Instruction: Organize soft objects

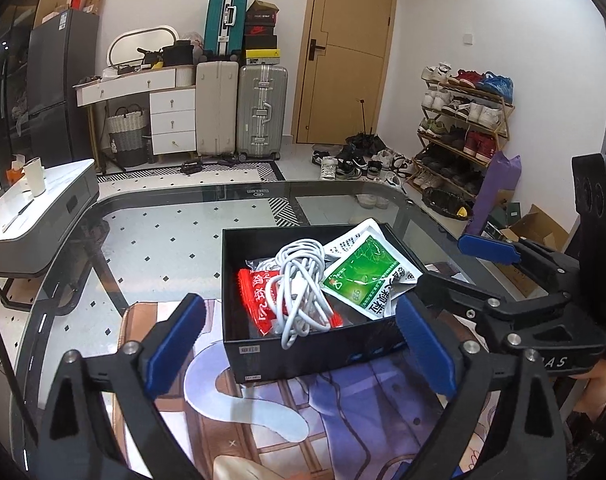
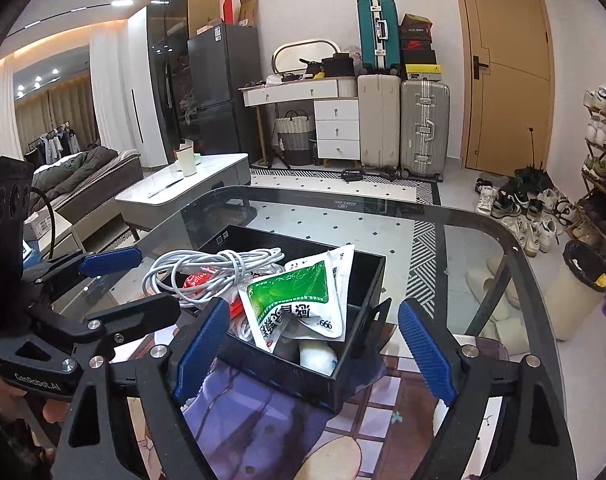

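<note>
A black open box (image 1: 229,280) (image 2: 283,376) stands on a printed mat (image 1: 283,420) (image 2: 263,412) on the glass table (image 1: 163,240). In it lie a tangled white cable (image 1: 303,276) (image 2: 207,268), a red packet (image 1: 259,300) and a green-and-white packet (image 1: 363,272) (image 2: 295,300). A white roll (image 2: 317,356) shows under the green packet. My left gripper (image 1: 299,340) (image 2: 143,280) is open before the box's near wall, holding nothing. My right gripper (image 2: 315,344) (image 1: 443,262) is open at the box's near right corner, its pads clear of it.
The glass table's curved edge (image 2: 503,236) runs behind and to the right of the box. A low white table (image 1: 35,200) with a cup (image 1: 35,176) stands to the left. Suitcases (image 1: 239,112), a shoe rack (image 1: 463,120) and loose shoes line the far wall.
</note>
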`<state>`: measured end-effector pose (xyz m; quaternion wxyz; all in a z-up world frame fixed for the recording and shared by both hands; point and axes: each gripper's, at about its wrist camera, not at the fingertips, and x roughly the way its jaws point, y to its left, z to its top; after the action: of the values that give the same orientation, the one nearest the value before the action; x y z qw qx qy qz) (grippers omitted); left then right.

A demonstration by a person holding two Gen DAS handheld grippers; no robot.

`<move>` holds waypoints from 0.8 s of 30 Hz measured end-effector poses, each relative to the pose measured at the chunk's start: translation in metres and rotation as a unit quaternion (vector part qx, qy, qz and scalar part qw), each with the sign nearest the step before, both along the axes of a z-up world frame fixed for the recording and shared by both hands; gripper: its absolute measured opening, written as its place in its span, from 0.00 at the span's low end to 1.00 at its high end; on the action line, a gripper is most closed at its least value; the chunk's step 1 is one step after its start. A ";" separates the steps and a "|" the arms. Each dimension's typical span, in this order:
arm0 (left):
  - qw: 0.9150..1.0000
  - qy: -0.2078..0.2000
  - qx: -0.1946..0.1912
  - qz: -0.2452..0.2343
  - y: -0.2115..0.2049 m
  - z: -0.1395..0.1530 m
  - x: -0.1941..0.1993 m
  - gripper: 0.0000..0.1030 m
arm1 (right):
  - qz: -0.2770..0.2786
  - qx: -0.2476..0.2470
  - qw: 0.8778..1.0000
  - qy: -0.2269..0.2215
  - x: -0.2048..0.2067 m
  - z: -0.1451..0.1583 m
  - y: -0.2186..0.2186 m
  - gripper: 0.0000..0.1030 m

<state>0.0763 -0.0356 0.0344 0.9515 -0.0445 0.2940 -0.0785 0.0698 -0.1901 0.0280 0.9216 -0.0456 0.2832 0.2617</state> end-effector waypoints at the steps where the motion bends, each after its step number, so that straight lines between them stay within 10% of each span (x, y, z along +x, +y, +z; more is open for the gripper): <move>1: 1.000 0.000 -0.002 0.002 0.002 -0.001 -0.001 0.95 | -0.004 0.001 1.000 -0.004 -0.002 0.000 -0.002 0.90; 24: 0.999 -0.031 0.003 0.042 0.024 -0.030 -0.023 1.00 | -0.032 0.063 0.995 -0.066 -0.032 -0.017 -0.028 0.99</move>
<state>0.0534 -0.0120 0.0047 0.9628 -0.0513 0.2626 -0.0387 0.0382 -0.2180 0.0109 0.9472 0.0040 0.2057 0.2457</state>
